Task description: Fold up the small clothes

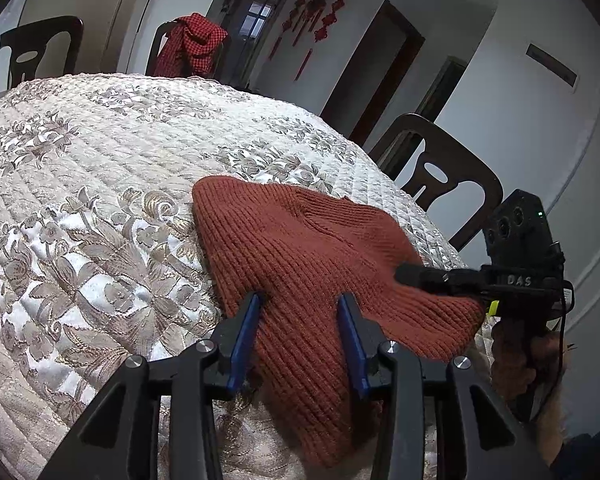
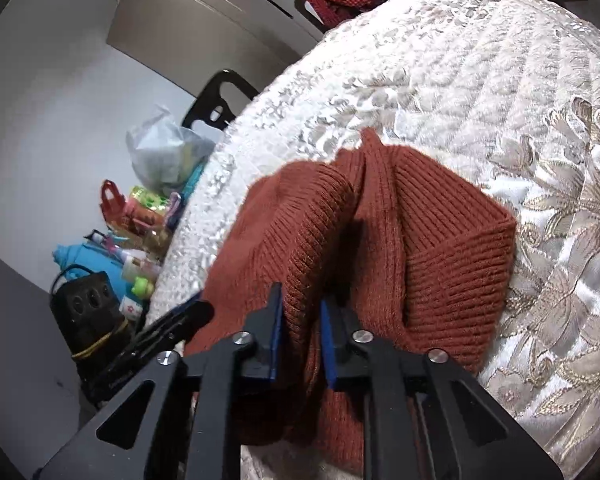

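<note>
A rust-red ribbed knit garment [image 1: 312,248] lies on the quilted floral table cover [image 1: 100,168]. My left gripper [image 1: 300,300] is open, its blue-padded fingers straddling the garment's near edge, not closed on it. My right gripper [image 2: 302,300] is shut on a raised fold of the same garment [image 2: 440,240], which bunches up in front of it. In the left wrist view the right gripper [image 1: 404,270] shows at the garment's right edge. In the right wrist view the left gripper [image 2: 198,312] shows at lower left.
Dark wooden chairs [image 1: 440,168] stand around the table; one at the back carries a red checked cloth [image 1: 190,44]. Beside the table lie a plastic bag [image 2: 164,148] and several colourful bottles and toys [image 2: 140,232]. The cover [image 2: 460,80] stretches to the right.
</note>
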`<state>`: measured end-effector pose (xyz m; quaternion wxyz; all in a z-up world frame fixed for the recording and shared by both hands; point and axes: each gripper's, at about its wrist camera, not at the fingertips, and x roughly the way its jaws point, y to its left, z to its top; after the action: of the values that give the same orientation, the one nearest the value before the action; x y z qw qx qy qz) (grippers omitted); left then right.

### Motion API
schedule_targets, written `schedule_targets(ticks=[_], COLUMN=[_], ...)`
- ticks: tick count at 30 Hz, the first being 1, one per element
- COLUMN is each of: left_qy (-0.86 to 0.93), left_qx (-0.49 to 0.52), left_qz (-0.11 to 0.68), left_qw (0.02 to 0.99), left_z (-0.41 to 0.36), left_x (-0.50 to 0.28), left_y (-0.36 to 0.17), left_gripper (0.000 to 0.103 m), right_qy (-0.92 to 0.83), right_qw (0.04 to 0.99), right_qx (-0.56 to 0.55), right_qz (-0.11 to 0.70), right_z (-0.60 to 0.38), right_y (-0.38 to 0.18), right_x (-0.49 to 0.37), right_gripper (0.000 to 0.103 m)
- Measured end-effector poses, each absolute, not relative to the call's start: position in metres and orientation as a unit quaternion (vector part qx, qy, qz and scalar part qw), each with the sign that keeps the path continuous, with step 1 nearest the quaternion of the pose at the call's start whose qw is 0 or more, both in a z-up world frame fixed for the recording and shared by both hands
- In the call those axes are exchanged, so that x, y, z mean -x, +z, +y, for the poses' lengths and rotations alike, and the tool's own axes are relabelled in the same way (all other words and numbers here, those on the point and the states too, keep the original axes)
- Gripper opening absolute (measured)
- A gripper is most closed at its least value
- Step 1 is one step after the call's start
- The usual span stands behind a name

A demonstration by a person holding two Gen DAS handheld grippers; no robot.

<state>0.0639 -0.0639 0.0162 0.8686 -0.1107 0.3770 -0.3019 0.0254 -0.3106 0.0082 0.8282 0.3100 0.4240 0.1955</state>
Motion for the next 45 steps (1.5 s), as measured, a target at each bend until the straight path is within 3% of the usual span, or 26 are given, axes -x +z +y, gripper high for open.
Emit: schedule_targets(ticks=[9,19,27,34,45], left_qy=[-0.341,-0.34,-0.354,-0.329,-0.321], left_qx=[0.093,0.068,0.053,0.006,-0.007], left_qz=[0.362,0.375,0.352,0.362,0.335], left_qw=[0.862,0.86,0.865,0.872,0.886], left_z=[-0.088,-0.096,-0.098,-0.102,-0.105], left_x=[-0.057,-0.052,-0.034,-0.025,-0.02], left_y=[0.036,0.023,0.039,0.02,0.042], left_gripper=[0.043,0.044,0.043,0.048,0.047], right_qy=[0.18,0.157,0.168,0.127,0.11], right_qw=[0.863,0.839,0.891,0.902,0.928], right_qx=[-0.295,-0.333,-0.247,-0.112,-0.039], right_qz=[0.369,0.401,0.342,0.396,0.353], right_z=[-0.349,-0.373,-0.352,-0.318,-0.302], right_y=[0.045,0.007,0.058,0.029,0.05], right_x=[-0.006,-0.004,0.036,0.048,0.059], right_gripper=[0.013,0.017,0.017,0.012,0.015])
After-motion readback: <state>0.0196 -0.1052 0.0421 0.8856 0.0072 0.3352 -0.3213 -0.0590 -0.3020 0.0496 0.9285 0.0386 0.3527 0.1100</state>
